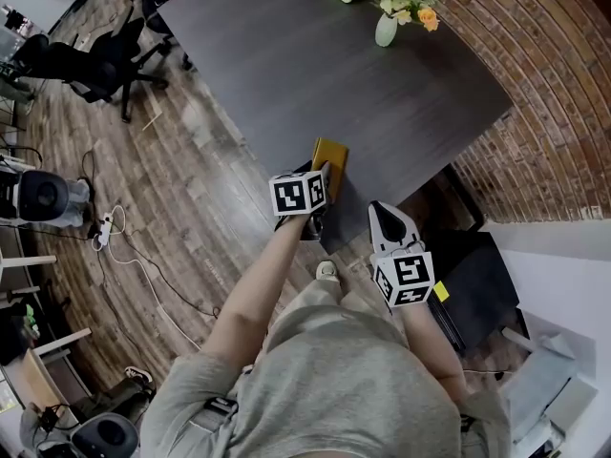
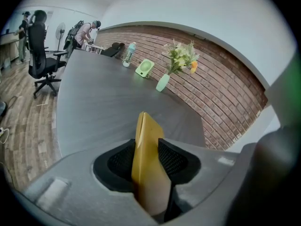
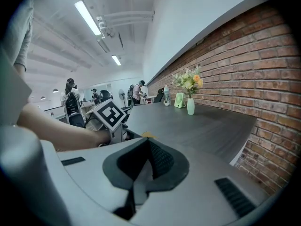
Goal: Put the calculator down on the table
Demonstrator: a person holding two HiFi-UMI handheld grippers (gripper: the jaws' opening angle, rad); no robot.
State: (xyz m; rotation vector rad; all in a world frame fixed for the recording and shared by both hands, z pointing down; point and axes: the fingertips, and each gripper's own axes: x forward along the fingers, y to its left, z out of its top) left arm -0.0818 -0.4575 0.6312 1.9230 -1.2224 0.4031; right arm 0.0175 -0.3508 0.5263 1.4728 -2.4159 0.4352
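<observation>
Our left gripper (image 2: 147, 149) is pinching the calculator (image 2: 148, 126). The yellow slab stands on edge between the jaws, and both mesh pads lie against its broad faces with no gap that we can make out. About half its length pokes out ahead of the fingertips, over the near end of the dark table (image 2: 103, 98). We cannot tell whether its far end touches the top.

We judge it to be light and stiff, with smooth plastic faces that could slip and keys and a display that would not like a knock. Holding it across the flat faces near one short end, as here, looks right. Let go on edge, it would likely tip, so we would lower it and lay it over before releasing.

Our right gripper (image 3: 146, 147) hangs beside and behind the left one, with its jaws pressed together on nothing.

Only the left gripper view shows the pads' contact, since in the head view the marker cube covers it. Only the head view shows how close the slab sits to the table's near edge, with the vase (image 1: 386, 29) far ahead.
</observation>
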